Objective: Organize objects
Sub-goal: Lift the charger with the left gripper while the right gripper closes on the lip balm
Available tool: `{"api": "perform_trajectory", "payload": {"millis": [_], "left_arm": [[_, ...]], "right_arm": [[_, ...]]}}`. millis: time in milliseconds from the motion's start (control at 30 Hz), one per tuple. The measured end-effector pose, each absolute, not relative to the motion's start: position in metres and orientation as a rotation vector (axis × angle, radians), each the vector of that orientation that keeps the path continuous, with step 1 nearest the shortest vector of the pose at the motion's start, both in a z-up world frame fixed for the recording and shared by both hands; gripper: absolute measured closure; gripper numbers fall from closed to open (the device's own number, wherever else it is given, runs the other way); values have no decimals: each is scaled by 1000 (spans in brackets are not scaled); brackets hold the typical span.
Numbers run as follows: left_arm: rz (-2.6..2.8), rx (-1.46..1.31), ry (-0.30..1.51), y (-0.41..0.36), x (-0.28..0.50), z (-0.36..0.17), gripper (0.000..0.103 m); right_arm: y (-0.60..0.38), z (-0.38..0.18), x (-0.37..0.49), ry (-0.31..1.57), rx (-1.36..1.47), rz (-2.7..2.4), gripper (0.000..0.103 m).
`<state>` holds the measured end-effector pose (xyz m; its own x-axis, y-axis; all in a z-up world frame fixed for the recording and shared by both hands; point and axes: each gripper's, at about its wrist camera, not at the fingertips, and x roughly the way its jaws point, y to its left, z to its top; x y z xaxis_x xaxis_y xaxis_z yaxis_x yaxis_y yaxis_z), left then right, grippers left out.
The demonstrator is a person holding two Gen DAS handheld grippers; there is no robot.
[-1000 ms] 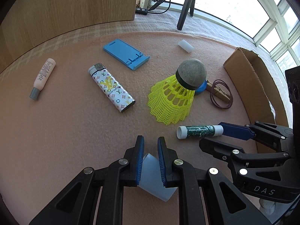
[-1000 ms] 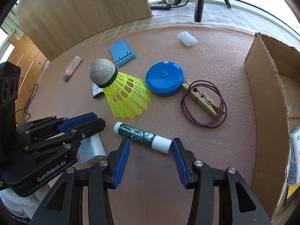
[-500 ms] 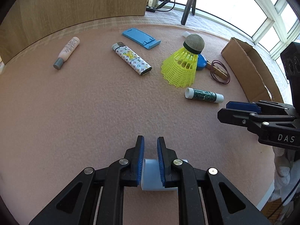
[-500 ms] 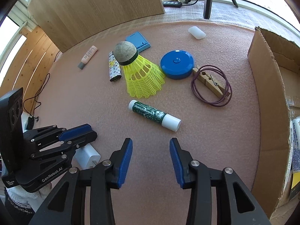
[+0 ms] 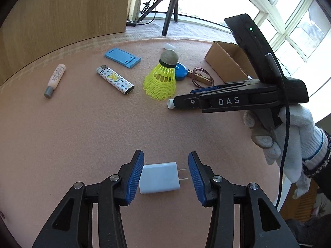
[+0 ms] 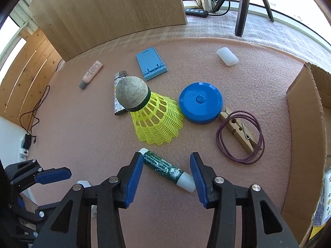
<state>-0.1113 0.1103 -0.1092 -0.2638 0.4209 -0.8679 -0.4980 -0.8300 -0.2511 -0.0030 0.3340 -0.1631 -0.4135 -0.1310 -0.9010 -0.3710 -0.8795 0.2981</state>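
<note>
On the pink foam-covered desk, the left hand-held gripper stands released: its jaws have just been opening, and the white rectangular plug-in charger lies flat between the blue ribbed pads. The left pad is just beside the charger's body, and the two metal prongs point toward the right pad without reaching it. Farther right, the right hand-held gripper, held in a white knitted glove, also has its jaws apart; they have just widened a little. The dark green cylindrical tube with a white cap lies slantwise on the desk between them, cap close to the right pad, not clamped. Just beyond stands the yellow plastic shuttlecock with a cork head, with the round blue plastic case to its right.
</note>
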Motion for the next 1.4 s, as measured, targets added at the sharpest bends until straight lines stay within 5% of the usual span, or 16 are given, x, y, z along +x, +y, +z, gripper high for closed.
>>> {"api": "perform_trajectory", "payload": {"millis": [100,233,400,833,1200,1400], "left_arm": [[2053,-1397,324,126,-91,-112,38],[2020,-1384,592,139,-81,-125,38],[1995,-1345,681,145,-80,-132,38],[1962,-1406,662,147,-96,-148,42],[2062,-1485,437,130,-105,-146,43],[2094,-1511,369,128,-101,-144,42]], "right_arm": [[332,-164,-3,718,-1630,2425,58],[332,-163,0,744,-1626,2423,57],[328,-163,3,735,-1634,2414,57],[321,-163,2,657,-1673,2399,57],[311,-164,3,519,-1716,2405,57],[307,-163,4,442,-1731,2383,67]]}}
